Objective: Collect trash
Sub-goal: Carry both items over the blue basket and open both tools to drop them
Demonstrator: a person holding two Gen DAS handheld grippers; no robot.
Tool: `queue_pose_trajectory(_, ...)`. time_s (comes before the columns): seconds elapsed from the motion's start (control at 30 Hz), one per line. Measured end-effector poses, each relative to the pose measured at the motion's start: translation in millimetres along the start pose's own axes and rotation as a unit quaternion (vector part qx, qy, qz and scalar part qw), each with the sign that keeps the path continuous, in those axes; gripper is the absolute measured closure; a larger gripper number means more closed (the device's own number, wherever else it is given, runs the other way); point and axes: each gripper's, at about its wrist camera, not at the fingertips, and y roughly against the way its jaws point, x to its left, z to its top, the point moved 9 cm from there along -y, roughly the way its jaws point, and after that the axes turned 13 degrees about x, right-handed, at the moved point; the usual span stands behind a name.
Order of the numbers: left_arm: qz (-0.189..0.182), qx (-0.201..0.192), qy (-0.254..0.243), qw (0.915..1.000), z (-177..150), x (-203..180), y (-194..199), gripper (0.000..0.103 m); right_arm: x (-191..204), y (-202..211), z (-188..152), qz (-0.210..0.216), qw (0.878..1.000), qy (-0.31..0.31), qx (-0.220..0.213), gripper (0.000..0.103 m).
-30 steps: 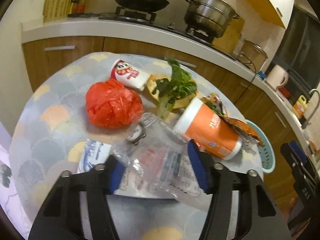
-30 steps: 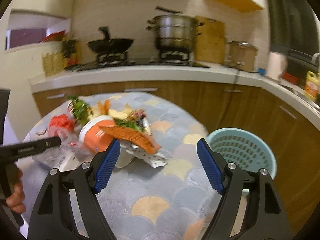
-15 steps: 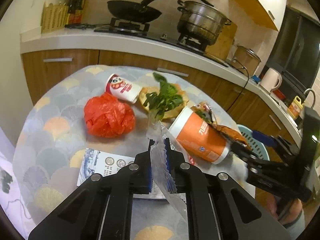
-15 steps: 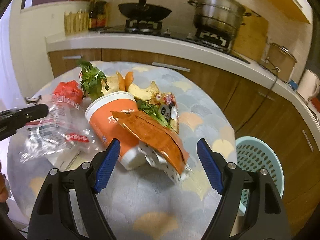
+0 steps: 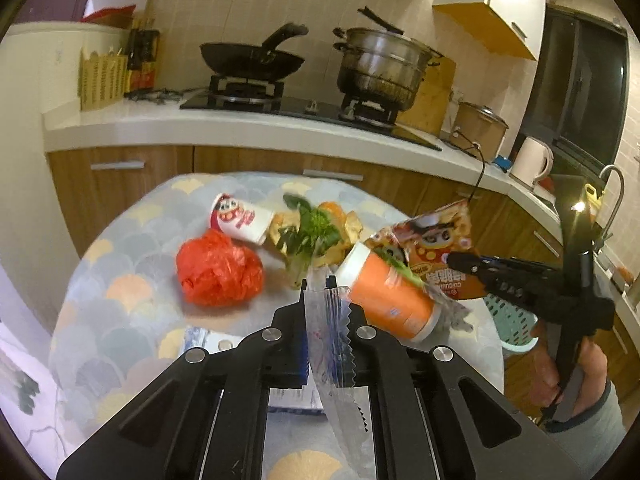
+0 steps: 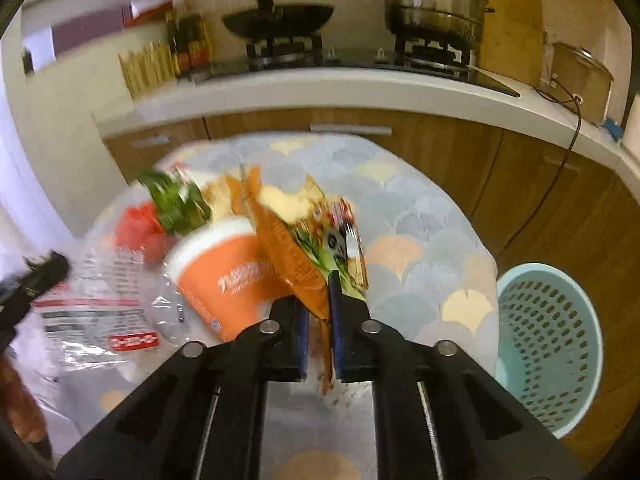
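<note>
My left gripper is shut on a clear plastic wrapper, held above the round table; the wrapper also shows in the right wrist view. My right gripper is shut on an orange snack bag, lifted off the table; the bag also shows in the left wrist view. An orange cup, a red plastic bag, a white printed cup, and greens with peels lie on the table.
A pale blue perforated basket stands on the floor right of the table. A printed paper lies under my left gripper. The kitchen counter with wok and steel pot runs behind the table.
My right gripper has shut on the orange snack bag and lifted it. My left gripper stays shut on the clear wrapper and has risen a little.
</note>
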Motion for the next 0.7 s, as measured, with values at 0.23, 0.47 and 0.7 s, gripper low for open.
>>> queue_pose_trajectory(0.23, -0.013, -0.035, -0.025, 0.9990, 22.0, -19.9, 21.7, 0.100, -20.4, 39.7, 9.3, 0.043, 0.997, -0.035, -0.060, 0.098)
queue_pose_trajectory(0.47, -0.072, -0.053, -0.060, 0.9942, 47.6, -68.8, 28.6, 0.100, -62.9, 75.7, -4.5, -0.001, 0.992, -0.064, -0.106, 0.098)
queue_pose_trajectory(0.7, -0.111, -0.045, -0.115, 0.9861, 68.0, -154.4, 3.2, 0.100, -142.0, 96.2, -35.1, -0.044, 0.984, -0.128, -0.118, 0.098)
